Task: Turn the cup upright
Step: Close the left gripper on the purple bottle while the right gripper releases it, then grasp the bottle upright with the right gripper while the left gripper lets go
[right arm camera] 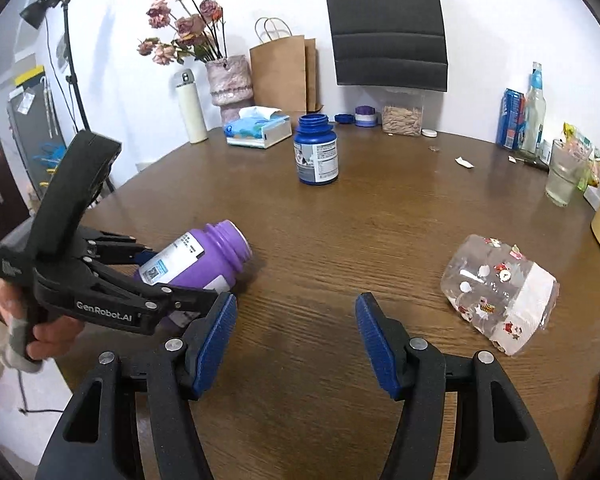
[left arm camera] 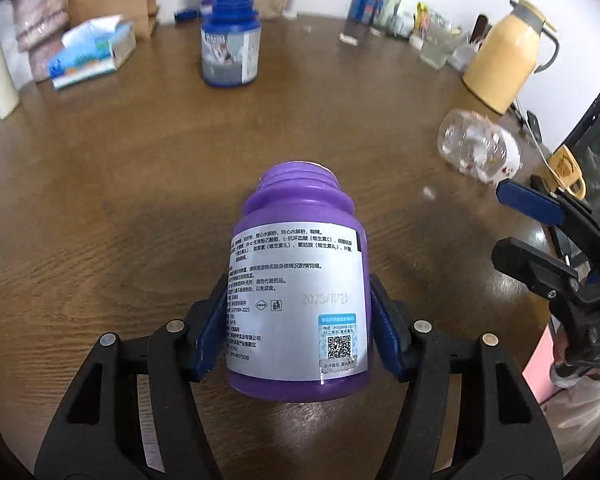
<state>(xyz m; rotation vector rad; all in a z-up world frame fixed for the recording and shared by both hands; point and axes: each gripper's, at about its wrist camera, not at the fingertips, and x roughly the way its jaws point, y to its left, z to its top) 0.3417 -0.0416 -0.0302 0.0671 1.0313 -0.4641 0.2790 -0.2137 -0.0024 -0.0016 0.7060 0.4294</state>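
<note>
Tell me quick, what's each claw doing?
Left gripper: closed on the purple bottle.
Right gripper: open, holding nothing.

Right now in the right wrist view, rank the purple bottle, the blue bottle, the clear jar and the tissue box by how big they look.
1. clear jar
2. purple bottle, partly hidden by the left gripper
3. blue bottle and tissue box look about alike

The first two lie nearer the camera, so true sizes are unsure.
</note>
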